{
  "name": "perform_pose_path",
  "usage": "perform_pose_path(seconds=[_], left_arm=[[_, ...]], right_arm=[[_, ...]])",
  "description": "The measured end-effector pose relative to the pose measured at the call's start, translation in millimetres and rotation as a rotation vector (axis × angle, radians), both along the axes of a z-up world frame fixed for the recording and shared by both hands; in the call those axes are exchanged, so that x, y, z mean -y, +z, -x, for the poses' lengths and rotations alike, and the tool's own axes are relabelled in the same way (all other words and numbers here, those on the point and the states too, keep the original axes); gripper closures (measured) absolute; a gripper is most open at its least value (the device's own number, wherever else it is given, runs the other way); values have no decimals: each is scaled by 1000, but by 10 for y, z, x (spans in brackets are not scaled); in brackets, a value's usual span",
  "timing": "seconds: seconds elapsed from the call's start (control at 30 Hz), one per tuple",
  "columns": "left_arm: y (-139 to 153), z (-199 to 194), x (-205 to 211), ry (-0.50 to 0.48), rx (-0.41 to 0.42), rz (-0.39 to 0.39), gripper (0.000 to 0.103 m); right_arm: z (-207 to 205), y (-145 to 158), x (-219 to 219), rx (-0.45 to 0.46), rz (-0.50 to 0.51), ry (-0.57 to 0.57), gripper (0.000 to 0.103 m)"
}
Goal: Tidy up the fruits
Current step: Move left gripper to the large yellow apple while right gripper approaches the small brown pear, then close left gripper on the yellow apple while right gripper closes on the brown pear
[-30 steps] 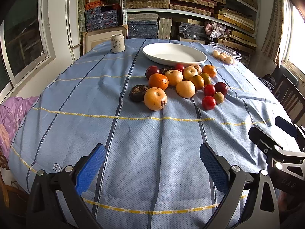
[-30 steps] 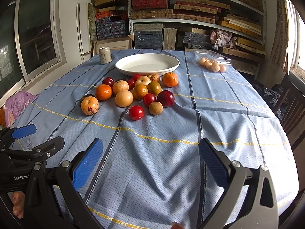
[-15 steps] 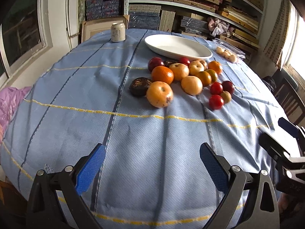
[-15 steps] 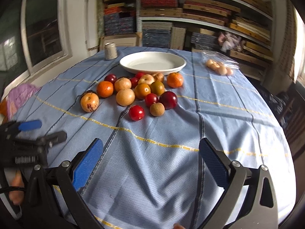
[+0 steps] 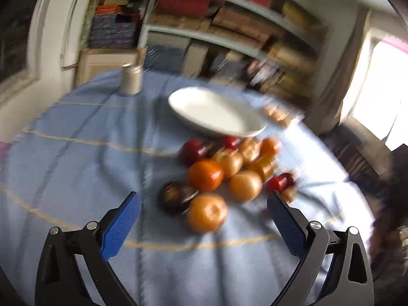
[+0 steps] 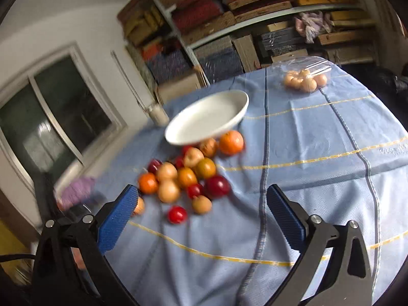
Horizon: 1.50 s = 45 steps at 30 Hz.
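Observation:
A cluster of several fruits lies on the blue tablecloth (image 5: 76, 168) in front of a white oval plate (image 5: 216, 114) that holds nothing. Nearest my left gripper (image 5: 204, 219) are a yellow-orange apple (image 5: 207, 213) and a dark fruit (image 5: 176, 197), with an orange (image 5: 205, 174) behind them. The left gripper is open, its blue pads wide apart just short of the apple. In the right wrist view the plate (image 6: 206, 117) and the fruit pile (image 6: 186, 176) appear tilted; a red fruit (image 6: 177, 214) lies nearest my right gripper (image 6: 201, 211), which is open with nothing between its pads. Both views are motion-blurred.
A drink can (image 5: 130, 79) stands at the table's far left. A clear plastic bag of small pale fruits (image 6: 304, 79) lies at the far right. Shelves stacked with boxes (image 6: 255, 12) line the wall behind; a window (image 6: 51, 117) is at the left.
Both grippers have moved forward toward the fruit pile, which now looks much larger. The right view has tilted. Both stay open; the fruits have not moved.

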<state>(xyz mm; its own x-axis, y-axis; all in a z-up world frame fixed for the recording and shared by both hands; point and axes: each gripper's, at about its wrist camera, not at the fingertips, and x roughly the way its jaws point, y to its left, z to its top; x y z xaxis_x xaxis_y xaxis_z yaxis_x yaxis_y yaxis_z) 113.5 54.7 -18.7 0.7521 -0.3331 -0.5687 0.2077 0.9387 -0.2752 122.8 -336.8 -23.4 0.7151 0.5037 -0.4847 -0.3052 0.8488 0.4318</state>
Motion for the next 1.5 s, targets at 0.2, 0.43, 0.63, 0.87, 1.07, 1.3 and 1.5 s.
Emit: perform_pose_path(seconds=[0.2,0.43,0.63,0.87,1.07,1.3,1.5], left_arm=[[-103,-314,329,-41,-122,-212,3],[-330,-377,518,-127,-174,-256,3],[-398,-419,594,-183,-169,-229,3],[-403,-443,611,-191,-157,-228,28],[-484,-479,590,-192,-198,-222,57],[-463,-541,604,-157,-156,-217,55],[-421,-485,543,-167,-137,-176,62]], right_arm=[[-201,-27,-370,23,272,47,4],[-679,-427,-700,-50,394,167,4],[-664,-451,-764,4,360,203,4],[-636,-422,-622,10,297,200,4],[-642,-444,-601,0,286,210,4],[-610,-492,-678,-5,308,234,4],[-598,-518,-701,-8,306,247,11]])
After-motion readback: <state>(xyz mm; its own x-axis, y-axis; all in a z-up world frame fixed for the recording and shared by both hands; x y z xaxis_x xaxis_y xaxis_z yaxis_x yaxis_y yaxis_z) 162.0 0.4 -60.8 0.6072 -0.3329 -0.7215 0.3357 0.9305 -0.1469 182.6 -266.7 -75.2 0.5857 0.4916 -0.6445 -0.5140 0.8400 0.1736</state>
